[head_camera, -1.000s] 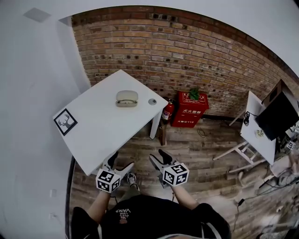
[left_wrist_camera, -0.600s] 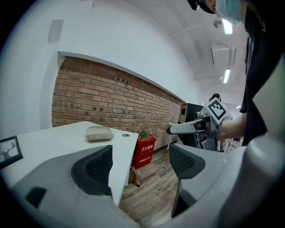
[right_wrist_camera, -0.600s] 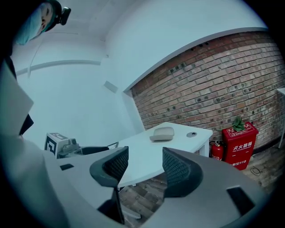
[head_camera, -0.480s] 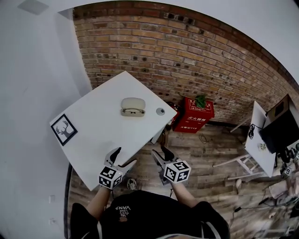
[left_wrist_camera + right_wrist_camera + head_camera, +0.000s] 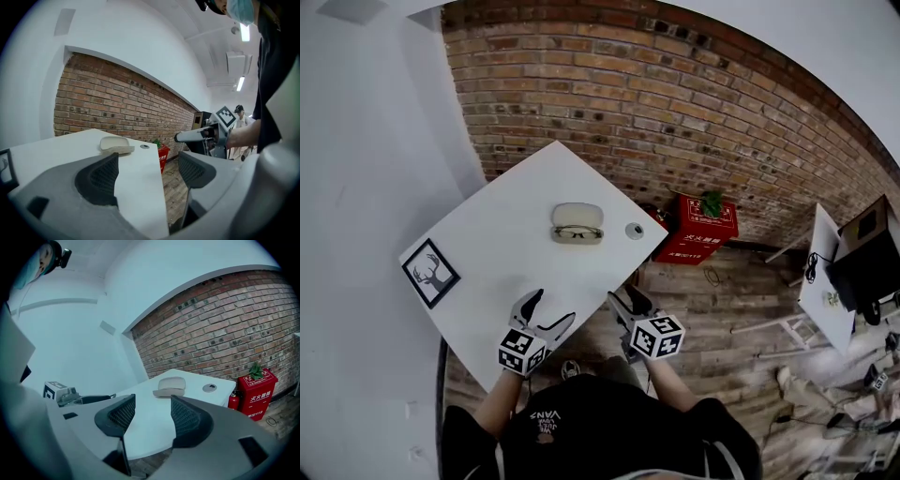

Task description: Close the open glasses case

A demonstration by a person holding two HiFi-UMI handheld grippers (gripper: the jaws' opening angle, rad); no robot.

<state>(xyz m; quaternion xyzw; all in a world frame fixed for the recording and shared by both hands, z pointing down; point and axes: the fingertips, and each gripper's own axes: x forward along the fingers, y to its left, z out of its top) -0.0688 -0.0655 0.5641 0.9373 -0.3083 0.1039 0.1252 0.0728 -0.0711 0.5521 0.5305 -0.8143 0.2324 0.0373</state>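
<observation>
The case [image 5: 577, 223] lies on the white worktop [image 5: 506, 244], in the half of it that reaches toward the brick wall and close to the corner nearest the red box [image 5: 701, 230]. Its lid stands raised on the wall side, so the open mouth faces back across the worktop toward the person. The long axis runs from side to side in the head view, slantwise to the worktop's edges. Glasses [image 5: 577, 232] rest lengthwise in the lower half, in line with that axis. A small round disc [image 5: 634, 231] sits on the worktop just beside the case's right end, apart from it. A framed deer picture [image 5: 430, 273] lies at the worktop's left corner, well apart from the case.

The left tongs [image 5: 555, 306] hang over the worktop's near edge, spread wide with nothing between them. Their own view [image 5: 147, 159] shows only bare worktop in the gap, with the case [image 5: 115, 144] and disc [image 5: 145, 146] far ahead. The right tongs [image 5: 624, 296] hover just off the worktop's near-right edge, above the wooden floor. They too stand spread and empty [image 5: 152, 401], pointing across the worktop at the case [image 5: 170, 386] and disc [image 5: 209, 388]. Neither pair touches the case.
</observation>
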